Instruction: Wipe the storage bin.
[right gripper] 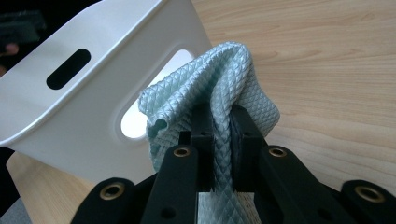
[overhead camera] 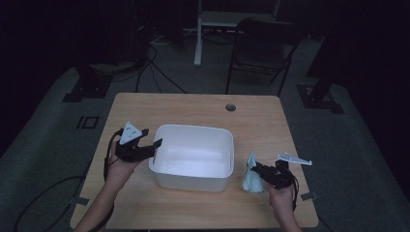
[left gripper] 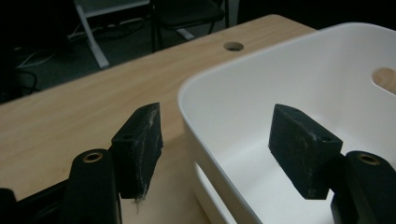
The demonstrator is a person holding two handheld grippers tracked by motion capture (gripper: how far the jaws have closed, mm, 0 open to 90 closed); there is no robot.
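We record a dim high view: the room falls to near black at the far edges, while the counter (overhead camera: 193, 104) and the white bin (overhead camera: 193, 157) catch soft overhead light. The bin's cutout glows from behind in the right gripper view. We note soft shadows, mild grain, no harsh glare, and slightly soft near tool bodies.

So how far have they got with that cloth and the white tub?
Done: the right gripper is clamped on the pale blue cloth, held up beside the white tub. In hand: the left gripper sits open astride the tub's near rim, not gripping it. Left: the tub looks empty, so the cloth probably goes in or wipes it.
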